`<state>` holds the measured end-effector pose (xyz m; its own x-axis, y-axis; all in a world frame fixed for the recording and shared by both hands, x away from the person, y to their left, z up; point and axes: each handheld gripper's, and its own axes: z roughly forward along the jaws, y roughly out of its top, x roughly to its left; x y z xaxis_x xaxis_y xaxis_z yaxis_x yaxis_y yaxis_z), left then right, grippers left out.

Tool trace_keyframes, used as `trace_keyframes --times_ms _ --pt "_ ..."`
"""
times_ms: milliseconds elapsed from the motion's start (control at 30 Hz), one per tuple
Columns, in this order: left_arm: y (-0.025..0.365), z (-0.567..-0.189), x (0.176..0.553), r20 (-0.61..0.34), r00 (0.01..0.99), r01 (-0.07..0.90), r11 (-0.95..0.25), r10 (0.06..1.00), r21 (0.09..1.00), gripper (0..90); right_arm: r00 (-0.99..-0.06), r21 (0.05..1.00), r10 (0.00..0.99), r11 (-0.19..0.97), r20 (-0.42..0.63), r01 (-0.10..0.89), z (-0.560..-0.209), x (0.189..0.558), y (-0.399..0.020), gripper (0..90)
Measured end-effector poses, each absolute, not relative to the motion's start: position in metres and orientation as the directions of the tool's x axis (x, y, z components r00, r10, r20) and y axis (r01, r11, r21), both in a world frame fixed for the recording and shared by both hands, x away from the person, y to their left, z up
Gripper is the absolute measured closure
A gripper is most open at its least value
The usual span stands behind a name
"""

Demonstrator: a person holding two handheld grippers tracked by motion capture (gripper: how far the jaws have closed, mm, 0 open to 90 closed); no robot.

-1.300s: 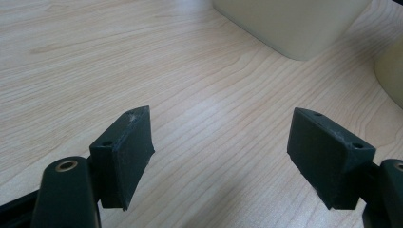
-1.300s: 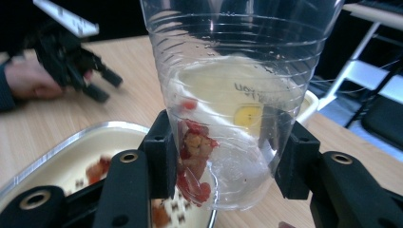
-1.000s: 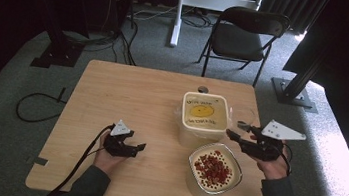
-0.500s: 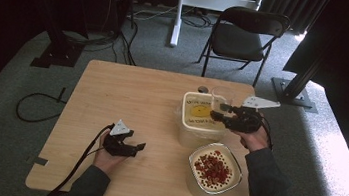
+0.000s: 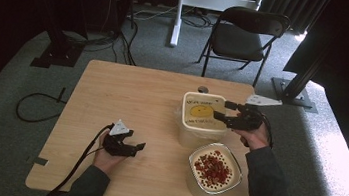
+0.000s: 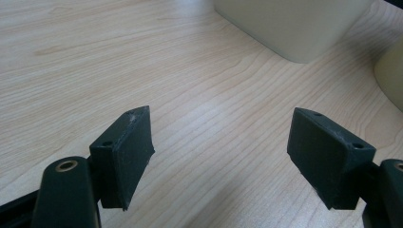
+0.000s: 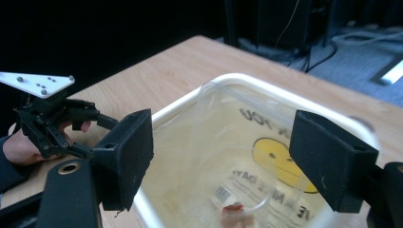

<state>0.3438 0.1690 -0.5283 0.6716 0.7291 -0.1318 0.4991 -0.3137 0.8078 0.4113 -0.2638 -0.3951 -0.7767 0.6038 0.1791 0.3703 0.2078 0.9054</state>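
A cream square tub (image 5: pixel 200 126) stands right of the table's middle, with a yellow smiley face (image 5: pixel 198 111) printed inside. My right gripper (image 5: pixel 221 110) hovers open over the tub's right rim, nothing between its jaws. In the right gripper view (image 7: pixel 221 128) I look down into the tub (image 7: pixel 199 95), which holds a clear plastic liner and a small red bit (image 7: pixel 233 208) at the bottom. A foil-rimmed bowl (image 5: pixel 236 183) of white filling topped with red pieces sits in front of the tub. My left gripper (image 5: pixel 137 149) rests open on the table, empty (image 6: pixel 221 128).
The wooden table (image 5: pixel 127 97) is bare on its left half. A small dark round thing (image 5: pixel 203 89) lies just behind the tub. A folding chair (image 5: pixel 243 36) stands beyond the far edge. The tub's base (image 6: pixel 294 28) and bowl's side (image 6: pixel 392 71) show in the left gripper view.
My right gripper has moved from beside the bowl away and leftward to above the tub. The left gripper has stayed put.
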Motion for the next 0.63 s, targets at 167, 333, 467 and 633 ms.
trace_keyframes --times_ms 167,333,467,633 --pt "0.169 -0.528 0.344 -0.132 0.672 0.5 -0.315 0.729 0.807 23.9 -0.72 0.928 0.683 0.179 0.123 0.328 -0.397 0.391 -0.291 24.8" --pt "0.168 -0.529 0.344 -0.133 0.671 0.503 -0.316 0.729 0.805 23.9 -0.589 0.927 0.789 0.07 0.176 0.37 -0.421 0.384 -0.329 29.5" --pt "0.168 -0.529 0.344 -0.133 0.672 0.503 -0.318 0.728 0.804 23.9 -0.497 0.893 0.845 0.056 0.196 0.447 -0.456 0.391 -0.34 31.6" --pt "0.169 -0.528 0.345 -0.132 0.67 0.502 -0.314 0.731 0.806 23.9 -0.436 0.821 0.882 0.109 0.181 0.56 -0.498 0.411 -0.328 31.9"
